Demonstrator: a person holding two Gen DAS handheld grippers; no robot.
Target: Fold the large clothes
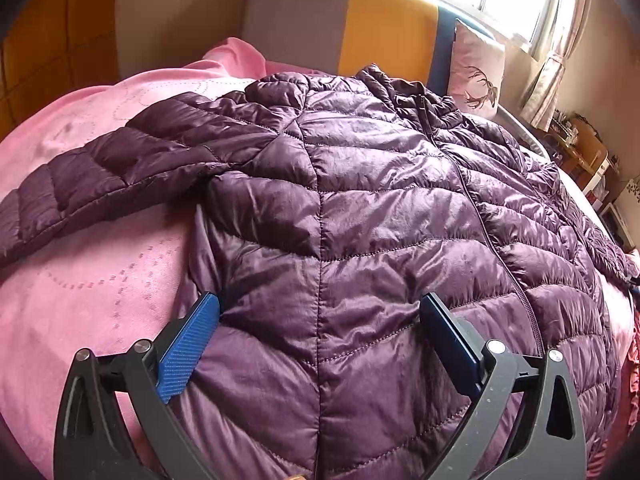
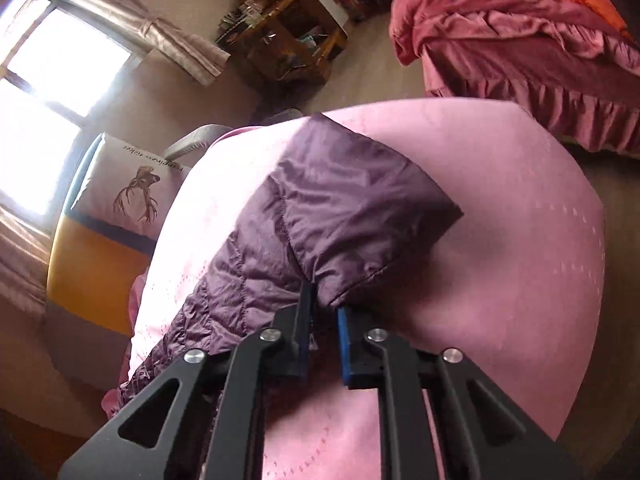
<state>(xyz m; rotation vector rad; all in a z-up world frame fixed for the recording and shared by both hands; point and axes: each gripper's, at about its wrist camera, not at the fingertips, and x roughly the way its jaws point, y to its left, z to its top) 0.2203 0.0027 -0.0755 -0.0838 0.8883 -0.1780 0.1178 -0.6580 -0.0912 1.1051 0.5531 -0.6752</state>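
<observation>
Left claw (image 1: 320, 320): spread wide, both fingers resting on the jacket (image 1: 360, 208) near its hem.
Right claw (image 2: 324, 316): pinching one sleeve (image 2: 340, 200) near the cuff.
Jacket: one, purple, quilted, spread flat on the pink blanket (image 1: 80, 280).
Pillow (image 1: 476, 72): one, both views.
Only right view: second bed (image 2: 540, 60), shelf (image 2: 288, 28).

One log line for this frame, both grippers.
left gripper: open over purple jacket | right gripper: shut on sleeve cuff | surface: pink blanket
</observation>
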